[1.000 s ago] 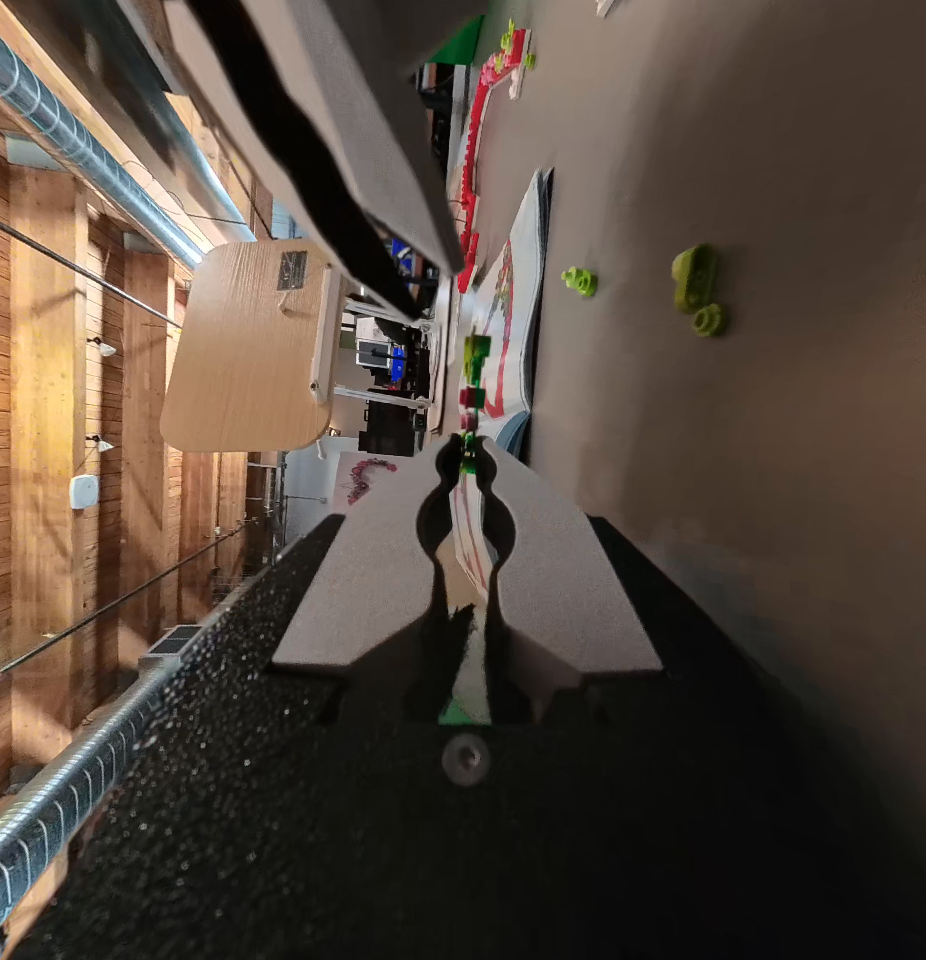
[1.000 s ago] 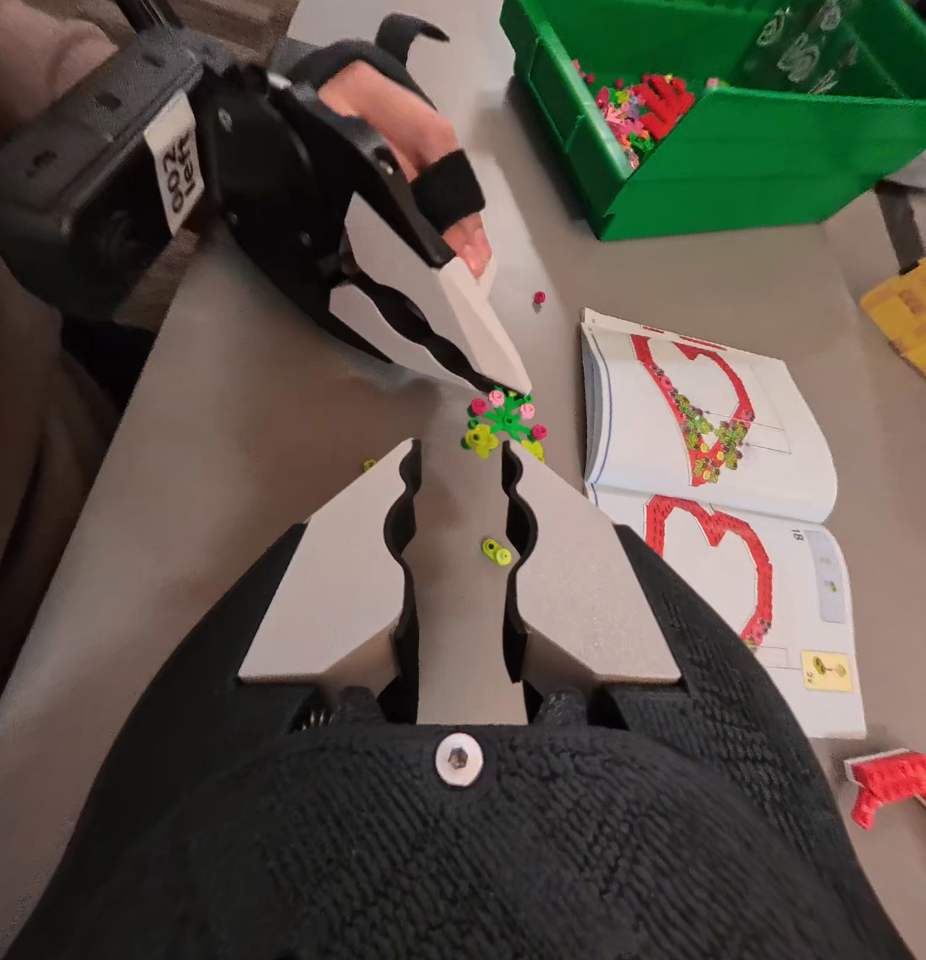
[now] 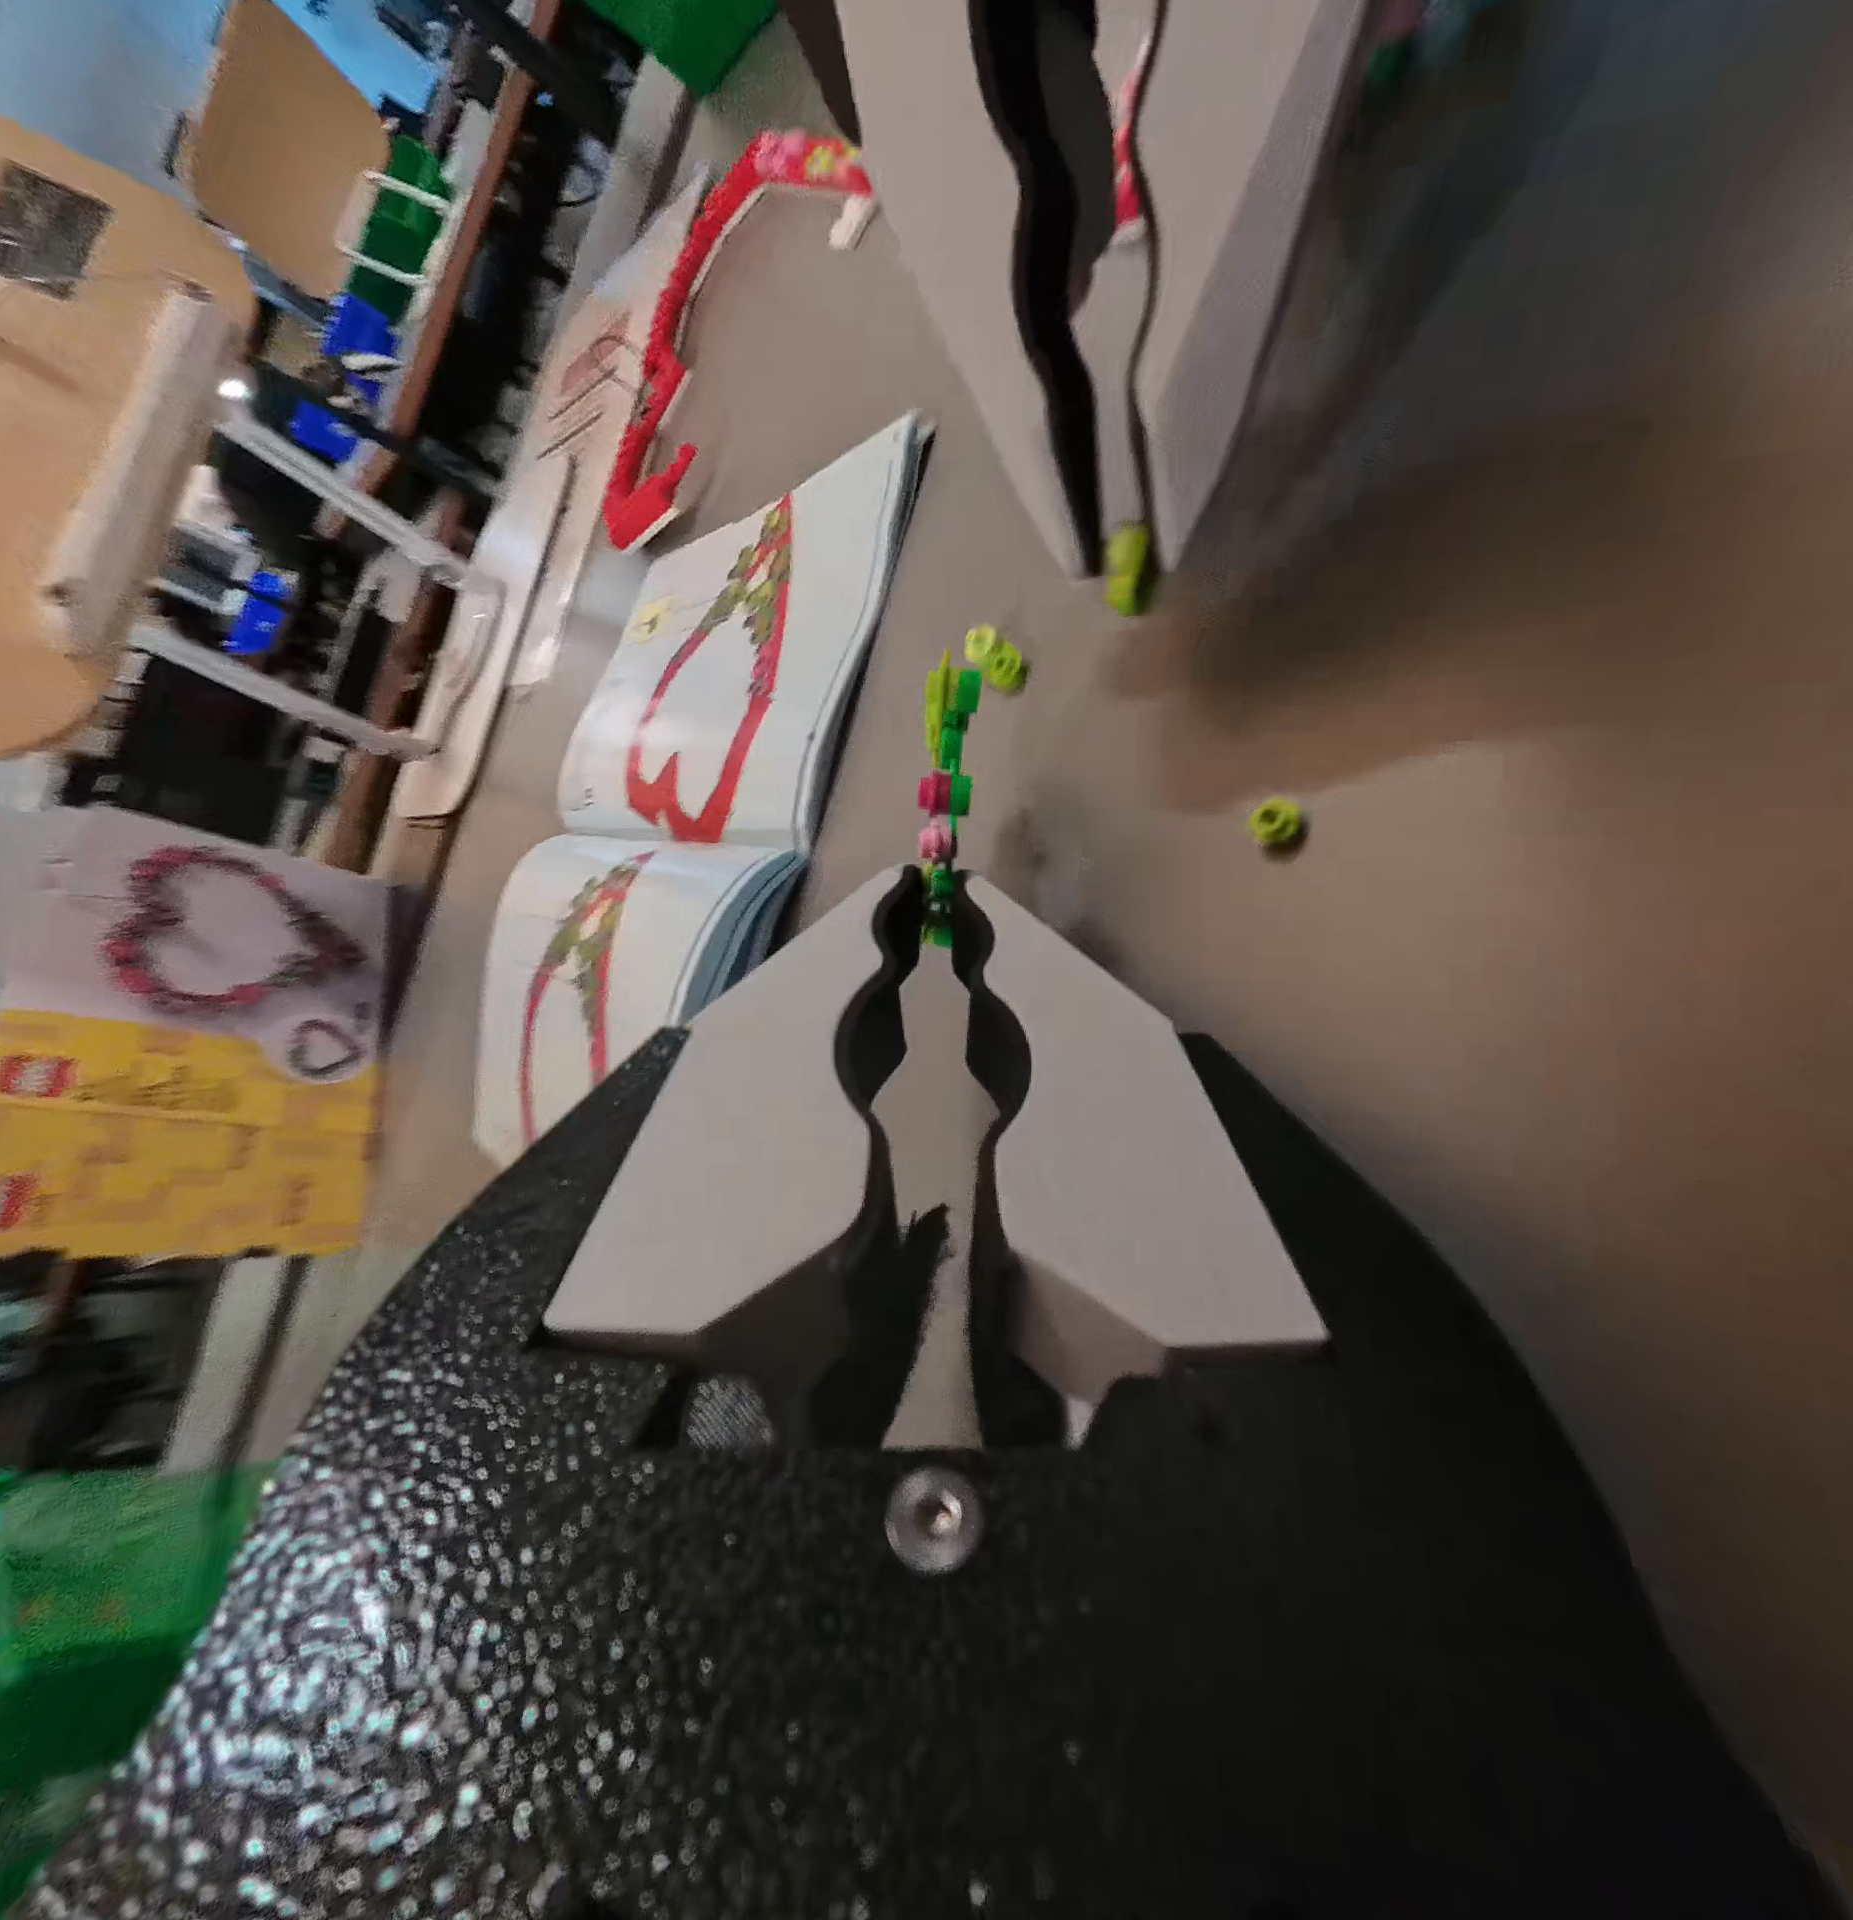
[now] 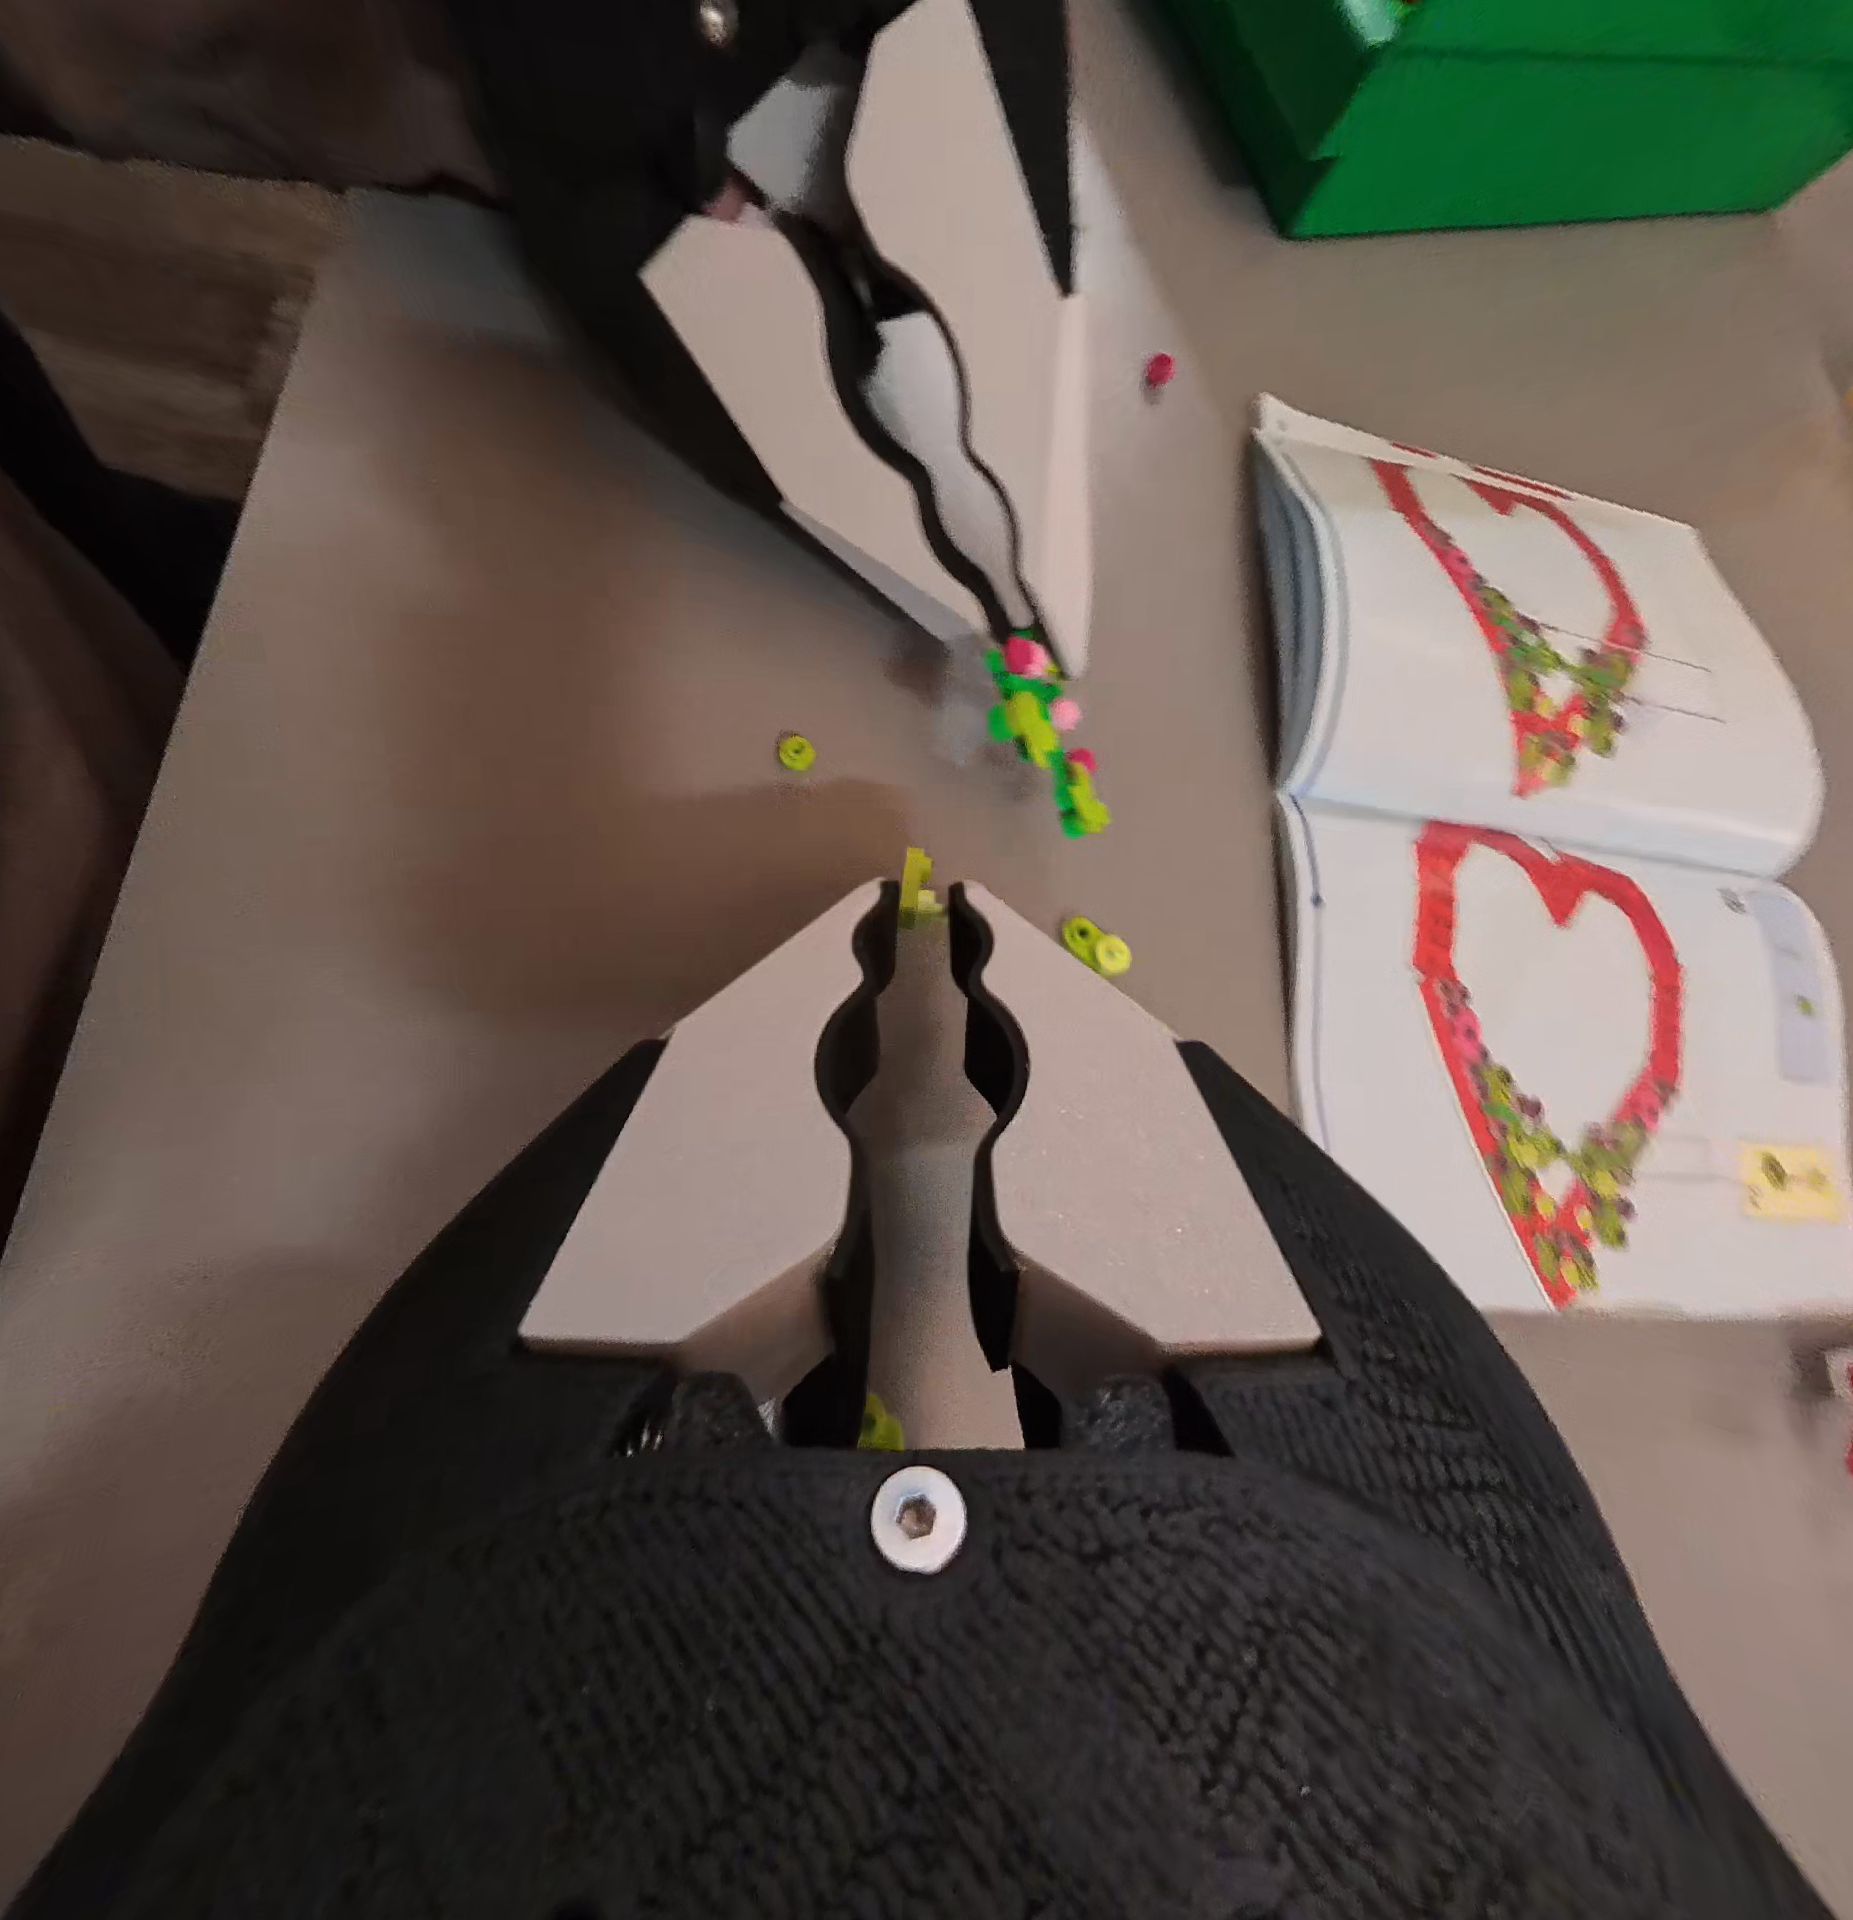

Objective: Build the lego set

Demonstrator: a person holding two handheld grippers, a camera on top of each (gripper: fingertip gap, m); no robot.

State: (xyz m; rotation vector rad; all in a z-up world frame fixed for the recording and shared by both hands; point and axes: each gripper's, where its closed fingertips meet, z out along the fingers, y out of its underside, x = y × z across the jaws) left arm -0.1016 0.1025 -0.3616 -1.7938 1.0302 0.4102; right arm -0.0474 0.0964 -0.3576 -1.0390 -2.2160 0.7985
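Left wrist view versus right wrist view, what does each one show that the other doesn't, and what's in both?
Only the left wrist view shows the yellow box with heart pictures, the long red heart-shaped lego frame past the booklet, and shelving with blue bins in the background.

Only the right wrist view shows a small red stud lying alone on the table.

Both show the open instruction booklet, the green flower sprig pinched by the left gripper, the lime piece in the right gripper, and a loose lime round stud.
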